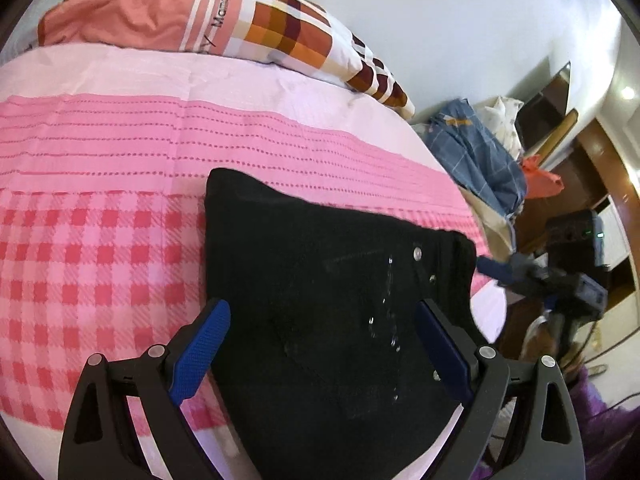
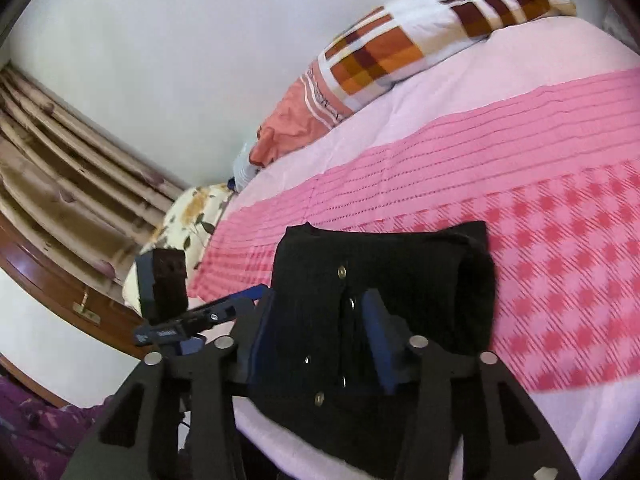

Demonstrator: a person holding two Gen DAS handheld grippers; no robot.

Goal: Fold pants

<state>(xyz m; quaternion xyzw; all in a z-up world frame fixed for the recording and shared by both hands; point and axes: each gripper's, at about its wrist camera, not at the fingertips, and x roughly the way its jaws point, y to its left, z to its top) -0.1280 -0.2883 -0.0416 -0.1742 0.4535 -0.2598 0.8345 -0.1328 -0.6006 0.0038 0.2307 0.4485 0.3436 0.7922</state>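
Black pants [image 1: 320, 280] lie folded into a compact rectangle on the pink checked bed cover [image 1: 100, 260], near the bed's near edge, with metal buttons showing on top. My left gripper [image 1: 322, 304] hovers over them, open wide, with one blue pad on each side and nothing pinched. The right gripper [image 1: 492, 266] shows blurred at the pants' right edge. In the right wrist view the right gripper [image 2: 320, 296] stands part open above the buttoned part of the pants [image 2: 400, 264], its pads apart from the cloth. The left gripper [image 2: 240, 300] shows at the left.
A checked orange and white pillow [image 1: 280, 28] lies at the head of the bed by the white wall. Blue checked cloth [image 1: 476, 152] is piled off the bed's far side, near wooden furniture [image 1: 580, 168]. Brown curtains [image 2: 60, 168] hang opposite. A person's purple clothing [image 2: 40, 432] is close by.
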